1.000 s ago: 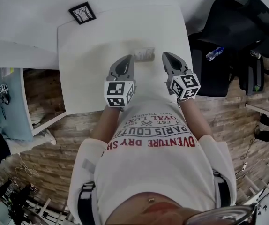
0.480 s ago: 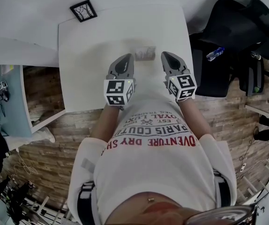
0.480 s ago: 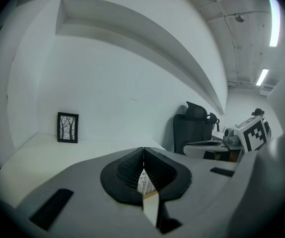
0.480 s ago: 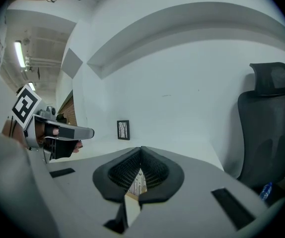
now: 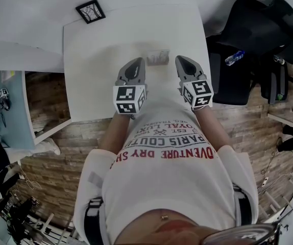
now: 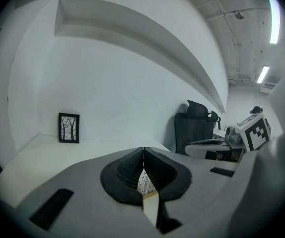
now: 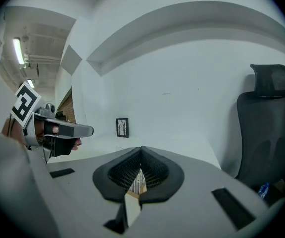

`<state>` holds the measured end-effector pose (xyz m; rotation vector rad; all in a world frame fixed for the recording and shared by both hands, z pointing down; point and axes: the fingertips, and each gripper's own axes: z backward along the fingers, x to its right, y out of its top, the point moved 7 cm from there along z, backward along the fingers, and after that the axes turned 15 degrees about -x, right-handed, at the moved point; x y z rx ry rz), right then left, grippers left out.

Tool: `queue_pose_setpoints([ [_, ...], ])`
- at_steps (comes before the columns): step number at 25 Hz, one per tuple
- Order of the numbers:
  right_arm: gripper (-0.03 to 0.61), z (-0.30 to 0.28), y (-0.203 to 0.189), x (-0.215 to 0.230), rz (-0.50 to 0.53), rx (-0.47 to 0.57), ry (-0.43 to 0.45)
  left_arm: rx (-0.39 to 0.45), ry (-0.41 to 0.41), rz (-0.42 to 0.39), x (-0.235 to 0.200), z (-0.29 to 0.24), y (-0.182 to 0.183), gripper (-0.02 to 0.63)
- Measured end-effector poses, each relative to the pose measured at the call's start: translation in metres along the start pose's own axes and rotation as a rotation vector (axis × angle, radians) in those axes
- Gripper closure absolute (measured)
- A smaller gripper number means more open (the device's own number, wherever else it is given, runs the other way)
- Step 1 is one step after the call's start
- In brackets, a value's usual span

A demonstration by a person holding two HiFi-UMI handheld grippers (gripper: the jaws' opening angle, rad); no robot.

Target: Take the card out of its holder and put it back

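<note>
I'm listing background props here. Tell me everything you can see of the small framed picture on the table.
The framed picture is small, with a thin black frame around a pale print of bare dark trees. It stands upright, taller than wide, at the far left corner of the white table, close to the wall; whether it leans on it cannot be told. Nothing else touches it: the left hand-held gripper and the right hand-held gripper are well away.

Too small in the head view to make out details of card holder (image 5: 158, 58). Glimpsed only as a patterned sliver beyond left gripper (image 6: 143, 148) and right gripper (image 7: 141, 148). Cropped at the right edge: chair (image 7: 269, 128).
</note>
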<state>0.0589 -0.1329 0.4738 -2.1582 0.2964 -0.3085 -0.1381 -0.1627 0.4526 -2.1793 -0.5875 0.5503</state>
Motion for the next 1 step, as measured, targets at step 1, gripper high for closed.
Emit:
queue_pose_setpoints([
  [1, 0.554, 0.0000, -0.0001, 0.0003, -0.001, 0.000, 0.001, -0.001, 0.001, 0.000, 0.0001, -0.0005, 0.0002, 0.589],
])
